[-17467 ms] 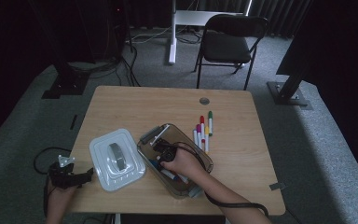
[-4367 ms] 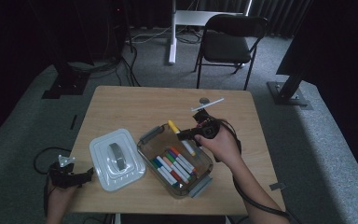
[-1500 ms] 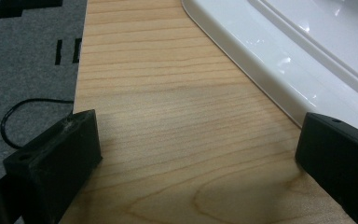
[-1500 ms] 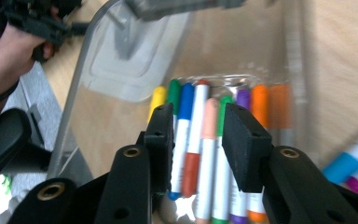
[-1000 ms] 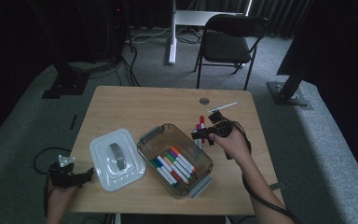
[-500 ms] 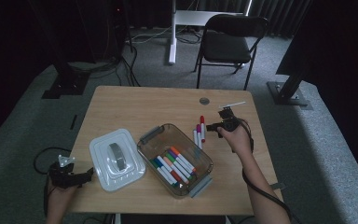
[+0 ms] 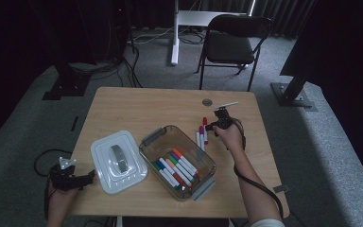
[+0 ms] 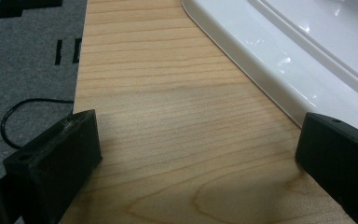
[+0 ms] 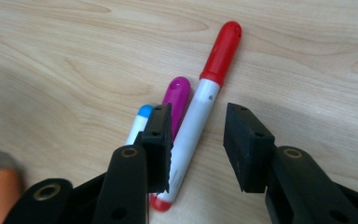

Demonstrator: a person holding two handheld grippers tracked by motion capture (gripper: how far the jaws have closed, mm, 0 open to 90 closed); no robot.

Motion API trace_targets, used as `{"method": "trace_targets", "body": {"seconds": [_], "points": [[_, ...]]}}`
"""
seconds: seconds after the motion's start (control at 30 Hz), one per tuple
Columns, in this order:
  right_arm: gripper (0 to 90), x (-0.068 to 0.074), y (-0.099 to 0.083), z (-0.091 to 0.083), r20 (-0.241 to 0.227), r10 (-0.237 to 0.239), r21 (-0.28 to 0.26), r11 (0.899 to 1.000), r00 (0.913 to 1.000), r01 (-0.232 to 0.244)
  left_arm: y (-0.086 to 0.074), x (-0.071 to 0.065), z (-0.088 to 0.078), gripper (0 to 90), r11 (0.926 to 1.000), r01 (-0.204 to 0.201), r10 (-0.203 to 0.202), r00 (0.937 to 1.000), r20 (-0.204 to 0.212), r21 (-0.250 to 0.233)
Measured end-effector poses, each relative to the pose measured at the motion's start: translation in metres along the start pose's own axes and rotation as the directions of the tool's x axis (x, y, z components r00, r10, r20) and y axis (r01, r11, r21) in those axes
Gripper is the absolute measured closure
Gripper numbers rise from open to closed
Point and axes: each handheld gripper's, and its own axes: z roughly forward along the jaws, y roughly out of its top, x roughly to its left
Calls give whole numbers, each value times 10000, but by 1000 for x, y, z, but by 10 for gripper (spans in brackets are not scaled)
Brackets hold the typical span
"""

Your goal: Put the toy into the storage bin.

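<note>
item: red marker, lying on the desk toward its right edge, beside a purple marker and a blue marker. right tool: jaws apart and just been closing, straddling the barrel, pads not yet pressing. advice: centre on the white barrel so the left jaw clears the purple one. left tool: jaws wide, idle (near-left corner, by the white lid). the high view adds the clear box of markers.
</note>
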Motion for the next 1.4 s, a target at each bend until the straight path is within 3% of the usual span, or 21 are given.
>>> {"method": "trace_targets", "body": {"seconds": [0.13, 0.33, 0.57, 0.93, 1.13, 1.23, 1.33, 1.4], "points": [[625, 0, 1, 15, 95, 52, 310, 9995, 9999, -55, 0, 0, 0, 5, 10000, -1, 1, 10000, 1, -3], [642, -1, 1, 24, 369, 159, 521, 9985, 9992, -178, 0, 0, 0, 5, 10000, 1, -1, 10000, -1, -2], [693, -10, 1, 19, 787, 588, 585, 9963, 9952, -634, 0, 0, 0, 5, 10000, 0, 0, 10000, -1, -2], [758, -15, 2, 20, 1316, 380, 759, 9959, 9906, -483, 0, 0, 0, 5, 10000, -1, 1, 10000, 0, -1], [763, -18, -1, 13, 917, 829, 618, 9941, 9923, -888, 0, 0, 0, 5, 10000, 2, -2, 10000, 0, -3], [763, -22, -1, -7, 659, 984, 318, 9944, 9930, -1006, 0, 0, 0, 4, 10000, 3, -3, 10000, 1, -2], [763, -22, -1, -13, 556, 1012, 272, 9943, 9933, -1028, 0, 0, 0, 4, 10000, 1, -1, 10000, -1, -2], [763, -19, -2, -31, 201, 895, 159, 9958, 9958, -898, 0, 0, 0, 5, 10000, -1, 1, 10000, -1, 0]]}}
